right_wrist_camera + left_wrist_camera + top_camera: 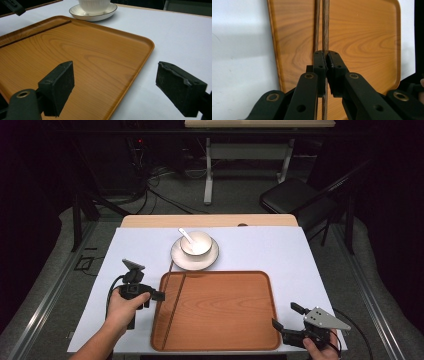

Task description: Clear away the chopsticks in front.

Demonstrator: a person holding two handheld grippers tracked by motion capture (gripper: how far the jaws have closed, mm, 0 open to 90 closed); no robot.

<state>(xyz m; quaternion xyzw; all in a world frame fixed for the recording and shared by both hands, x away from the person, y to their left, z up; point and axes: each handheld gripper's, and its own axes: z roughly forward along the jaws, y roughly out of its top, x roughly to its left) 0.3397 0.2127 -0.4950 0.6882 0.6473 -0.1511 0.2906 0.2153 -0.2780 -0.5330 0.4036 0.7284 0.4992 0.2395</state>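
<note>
Left gripper at the tray's left rim, jaws pressed together on a pair of dark chopsticks. Long axis of the sticks running near to far along the tray's left part, far tips toward the saucer, near ends down by the tray's front edge. In the left gripper view, left gripper seen from behind, the chopsticks running straight up out of the closed pads, one stick clearly pinched, the second lying just beside it; cannot tell whether both are clamped. Sticks crossing above the tray, not yet lying flat on it by the look of things. Grip taken across the axis, so the sticks likely to go down lengthwise along the tray's left side.

Beyond the tray's far edge, centre-left on the white table: a white bowl with a spoon in it, standing on the saucer, well apart from both grippers.

Right gripper at the tray's near right corner, far from the sticks, jaws spread wide and holding nothing. In the right gripper view, right gripper with its left pad over the tray and its right pad over bare table, touching neither as far as can be told. Left hand plainly the nearer and the working one.
</note>
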